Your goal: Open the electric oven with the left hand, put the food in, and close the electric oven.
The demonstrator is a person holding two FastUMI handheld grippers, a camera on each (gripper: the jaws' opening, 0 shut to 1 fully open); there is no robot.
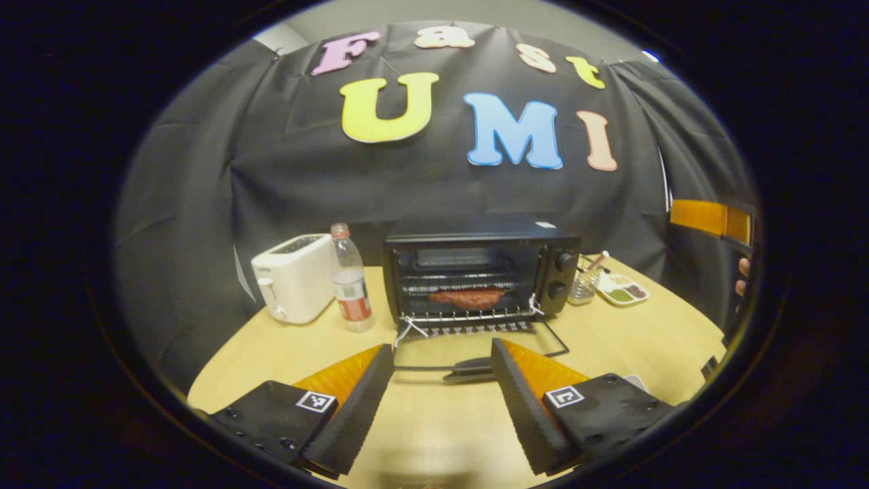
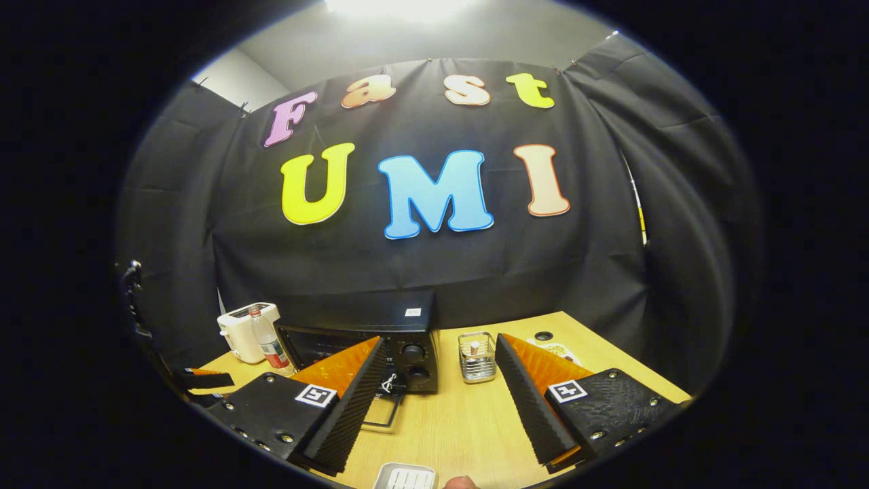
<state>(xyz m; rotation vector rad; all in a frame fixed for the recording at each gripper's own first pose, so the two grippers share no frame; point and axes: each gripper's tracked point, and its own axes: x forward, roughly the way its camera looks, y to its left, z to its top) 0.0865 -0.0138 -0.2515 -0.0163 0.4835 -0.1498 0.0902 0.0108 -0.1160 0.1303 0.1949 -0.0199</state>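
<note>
Resting on the rack, reddish food point(image 1: 467, 297); electric oven point(image 1: 475, 272) door down.

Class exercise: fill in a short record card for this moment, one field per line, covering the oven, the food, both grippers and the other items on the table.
oven door: open, folded flat onto the table
food: reddish piece on the oven rack
left gripper: open, empty, in front of the door
right gripper: open, empty
left of oven: white toaster, plastic bottle
right of oven: wire basket, small dish
table: light wood
</note>
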